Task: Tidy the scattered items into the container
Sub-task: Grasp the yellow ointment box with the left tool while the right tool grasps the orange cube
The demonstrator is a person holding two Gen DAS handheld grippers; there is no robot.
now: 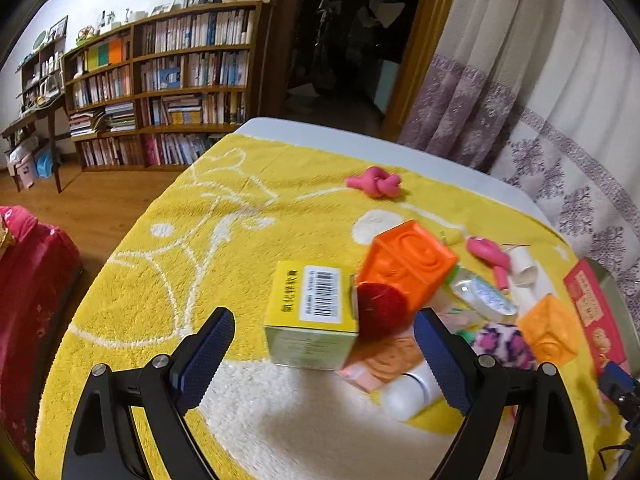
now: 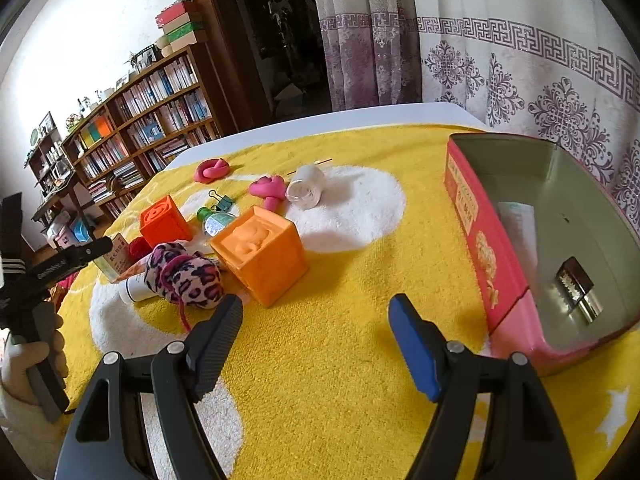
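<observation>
My left tool (image 1: 324,344) gapes, empty; the yellow box (image 1: 312,314) at twelve o'clock could topple the leaning orange cube (image 1: 406,264).

- Left gripper (image 1: 324,344): jaws set wide apart, nothing clamped between them; pointed forward and downward. Two black arms with round pivot bolts are seen, each ending in a dark blue ribbed pad (image 1: 208,360).
- Right gripper (image 2: 316,334): jaws apart, nothing gripped; tilted forward and downward. One dark ribbed pad (image 2: 218,344) is shown on the picture's left, one bright blue on its right.
- Left hand (image 2: 38,364): seen from the right wrist view at the left edge, in a pale glove, fingers wrapped round the black handle of its gripper.
</observation>
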